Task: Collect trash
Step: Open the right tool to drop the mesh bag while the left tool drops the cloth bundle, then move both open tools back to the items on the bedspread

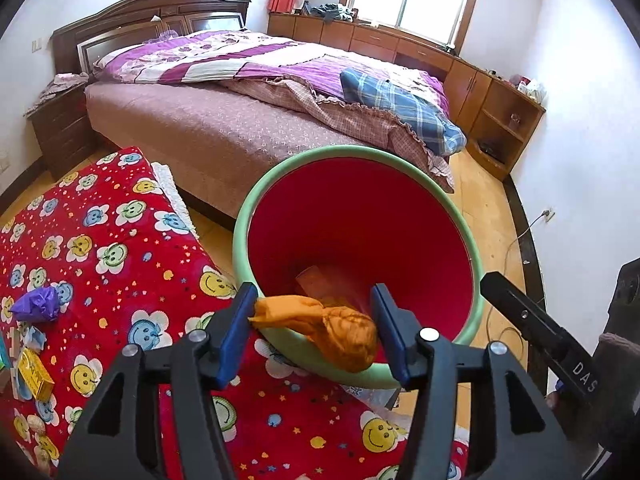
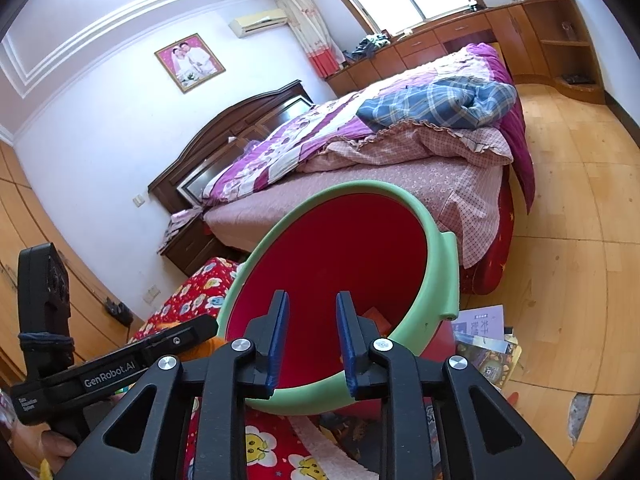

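A bin with a green rim [image 1: 280, 168] and red inside stands between the red smiley-flower blanket [image 1: 120, 260] and the bed. My left gripper [image 1: 315, 294] hovers over the bin's near rim, open, with a crumpled orange wad [image 1: 340, 328] lying loosely between its blue pads. The wad's tip touches the left pad [image 1: 240, 320]. A reddish piece of card [image 1: 320, 280] lies at the bottom of the bin. My right gripper [image 2: 312, 297] is open over the same bin's rim [image 2: 320, 194], with nothing between its fingers. A purple wad [image 1: 38, 304] and a yellow box [image 1: 34, 372] lie on the blanket.
The bed [image 1: 224, 128] with purple bedding is right behind the bin, with a dark nightstand [image 1: 60, 128] at its left. Booklets [image 2: 480, 332] lie on the wooden floor beside the bin. A cable [image 1: 516, 240] runs from a wall socket. Wooden cabinets [image 1: 472, 80] line the far wall.
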The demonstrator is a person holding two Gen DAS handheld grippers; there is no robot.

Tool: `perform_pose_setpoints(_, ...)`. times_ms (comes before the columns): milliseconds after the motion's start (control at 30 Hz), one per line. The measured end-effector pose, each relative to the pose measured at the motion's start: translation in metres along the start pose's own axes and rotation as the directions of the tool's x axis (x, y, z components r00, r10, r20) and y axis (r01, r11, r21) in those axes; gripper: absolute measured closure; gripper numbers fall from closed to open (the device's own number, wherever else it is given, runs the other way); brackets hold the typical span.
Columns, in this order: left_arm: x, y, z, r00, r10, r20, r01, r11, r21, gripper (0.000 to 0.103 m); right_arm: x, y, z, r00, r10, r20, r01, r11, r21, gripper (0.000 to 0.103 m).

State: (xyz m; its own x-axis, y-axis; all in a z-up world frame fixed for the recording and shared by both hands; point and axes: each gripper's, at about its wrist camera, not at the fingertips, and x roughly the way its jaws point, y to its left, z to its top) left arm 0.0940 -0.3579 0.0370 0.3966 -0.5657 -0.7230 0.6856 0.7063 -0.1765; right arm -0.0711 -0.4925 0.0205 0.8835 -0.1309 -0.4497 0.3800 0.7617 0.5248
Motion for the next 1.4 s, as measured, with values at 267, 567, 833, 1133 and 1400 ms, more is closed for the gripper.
perform_pose_setpoints(267,-0.009,0.002,-0.002,1.0,-0.008,0.015,0.008,1.0,0.01,0.044,0.001,0.003,0.0,1.0,-0.003,-0.009,0.003,1.0,-0.001,0.071)
perform_pose_setpoints(567,-0.001,-0.003,0.01,0.999,-0.035,0.025,0.033,0.998,0.062,0.039,-0.008,0.003,0.001,1.0,-0.022,0.008,0.022,1.0,-0.005,0.071)
perform_pose_setpoints(833,-0.013,0.01,-0.003,1.0,0.001,0.022,-0.001,1.0,0.01,0.021,-0.006,0.008,-0.002,1.0,-0.015,-0.016,0.014,1.0,-0.009,0.055)
perform_pose_setpoints(1133,-0.046,0.051,-0.018,0.978,0.205,0.042,-0.203,0.978,-0.047,0.013,-0.007,0.028,-0.01,0.999,0.014,-0.047,-0.016,0.999,-0.044,0.053)
perform_pose_setpoints(1400,-0.074,0.1,-0.035,0.969,0.244,0.039,-0.234,0.957,-0.174,0.006,-0.006,0.05,-0.018,0.996,0.051,-0.076,-0.058,0.995,-0.081,0.053)
